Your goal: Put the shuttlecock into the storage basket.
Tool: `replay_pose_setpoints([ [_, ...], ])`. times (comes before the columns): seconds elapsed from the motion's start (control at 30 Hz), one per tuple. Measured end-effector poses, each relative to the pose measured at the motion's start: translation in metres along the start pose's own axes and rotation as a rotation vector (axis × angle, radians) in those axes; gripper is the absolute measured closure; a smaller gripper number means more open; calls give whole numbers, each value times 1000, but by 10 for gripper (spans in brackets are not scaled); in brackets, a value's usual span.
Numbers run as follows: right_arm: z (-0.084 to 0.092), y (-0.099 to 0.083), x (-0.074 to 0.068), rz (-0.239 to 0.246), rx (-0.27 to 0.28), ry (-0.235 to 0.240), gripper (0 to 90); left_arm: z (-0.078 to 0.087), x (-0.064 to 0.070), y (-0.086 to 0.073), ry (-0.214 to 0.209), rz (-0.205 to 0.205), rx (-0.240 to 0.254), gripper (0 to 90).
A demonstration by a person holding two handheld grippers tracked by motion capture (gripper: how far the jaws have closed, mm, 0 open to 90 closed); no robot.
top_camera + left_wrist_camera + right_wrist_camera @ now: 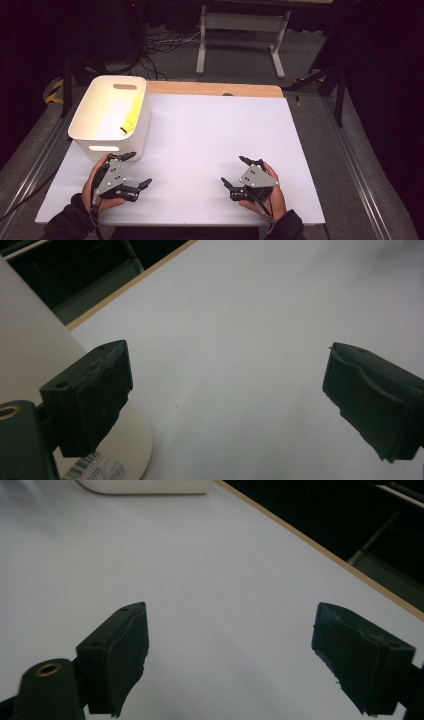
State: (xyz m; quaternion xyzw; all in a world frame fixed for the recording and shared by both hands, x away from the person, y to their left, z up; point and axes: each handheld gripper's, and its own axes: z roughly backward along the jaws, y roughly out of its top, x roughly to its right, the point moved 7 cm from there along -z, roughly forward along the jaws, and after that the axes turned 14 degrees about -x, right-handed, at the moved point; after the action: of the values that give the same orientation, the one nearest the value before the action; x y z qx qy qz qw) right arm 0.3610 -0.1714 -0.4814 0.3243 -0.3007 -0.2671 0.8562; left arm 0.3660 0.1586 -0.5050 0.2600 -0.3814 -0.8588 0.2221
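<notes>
Nearest the person, at the table's front edge, the left gripper (136, 170) and right gripper (233, 172) rest low on the white tabletop (210, 150), jaws spread wide and empty, angled toward each other. Just beyond the left gripper stands the white rigid plastic bin (131, 137); a small yellow packet (131, 118) leans inside, probably light and thin, best pinched by its upper edge.

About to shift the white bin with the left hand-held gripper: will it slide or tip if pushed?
The bin looks like thin plastic, nearly empty, so probably light. Its broad base on the smooth table suggests sliding; a push high on the wall could tip it.
</notes>
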Motion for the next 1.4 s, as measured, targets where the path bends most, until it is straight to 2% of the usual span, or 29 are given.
replay_pose_setpoints([
  [0.33, -3, -3, 2, -21, 1, 8, 161, 9, -6, -23, 14, 86, -30, 59],
  [0.47, -4, -4, 2, -21, 6, 12, 161, 11, -8, -23, 11, 103, -22, 56],
  [0.57, -4, -4, 4, -27, 16, 14, 161, 10, -6, -23, 18, 85, -33, 47],
  [0.8, -3, -6, 6, -41, 23, 22, 161, 9, -6, -24, 25, 95, -38, 46],
  [0.93, -3, -8, 6, -45, 21, 24, 157, 7, -4, -22, 20, 74, -42, 46],
  [1.4, -4, -6, 3, -56, 18, 13, 148, 7, 2, -22, 3, 44, -36, 47],
])
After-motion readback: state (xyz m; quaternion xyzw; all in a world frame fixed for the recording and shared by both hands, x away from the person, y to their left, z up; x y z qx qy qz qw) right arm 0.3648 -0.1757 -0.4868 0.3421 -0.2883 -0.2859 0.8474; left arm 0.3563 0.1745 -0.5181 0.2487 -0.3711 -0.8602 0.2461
